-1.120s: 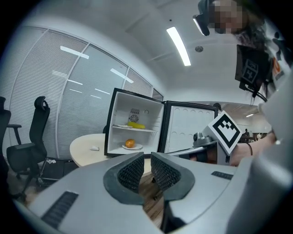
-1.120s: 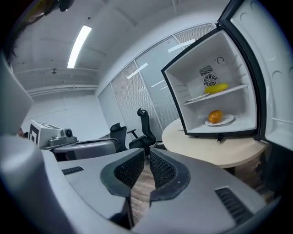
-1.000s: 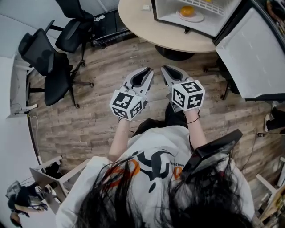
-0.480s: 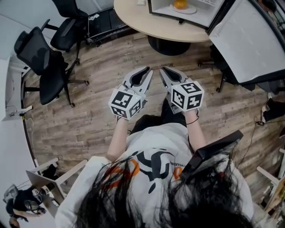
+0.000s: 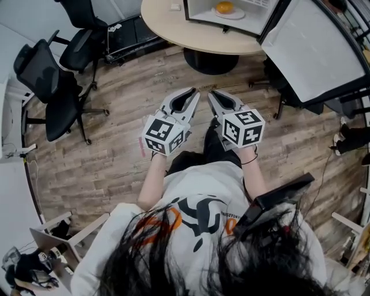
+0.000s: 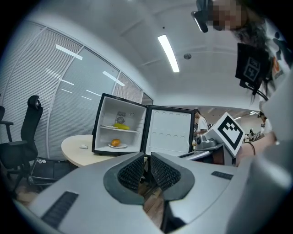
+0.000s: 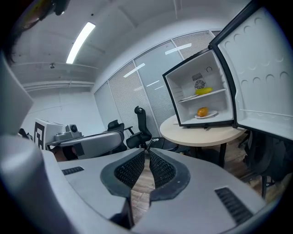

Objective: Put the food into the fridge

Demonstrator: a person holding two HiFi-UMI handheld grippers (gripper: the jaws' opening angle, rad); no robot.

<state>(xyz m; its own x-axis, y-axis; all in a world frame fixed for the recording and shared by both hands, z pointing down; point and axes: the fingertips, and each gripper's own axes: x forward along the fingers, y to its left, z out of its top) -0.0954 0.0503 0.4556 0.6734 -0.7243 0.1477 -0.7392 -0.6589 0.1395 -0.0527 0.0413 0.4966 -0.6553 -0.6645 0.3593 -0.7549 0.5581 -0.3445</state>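
In the head view we see the left gripper (image 5: 192, 92) and the right gripper (image 5: 211, 93) held side by side above the wooden floor (image 5: 115, 150), both pointing toward a round table (image 5: 167, 26). On that table stands the fridge (image 5: 196, 10), with its door (image 5: 306, 49) swung wide to the right. On the fridge's bottom, a white plate (image 5: 234, 15) carries an orange fruit (image 5: 224, 7). Two black office chairs (image 5: 55, 87) stand to the left, well apart from the table.

In the left gripper view we find its jaws drawn together with nothing between them. Beyond them the fridge stands open. The plate with the orange fruit rests on the bottom of the compartment, and a yellow food (image 6: 121, 126) lies on the shelf above.

In the right gripper view its jaws are likewise closed and empty. The same two foods show in the fridge, the orange fruit below and the yellow food above, well apart from both grippers.
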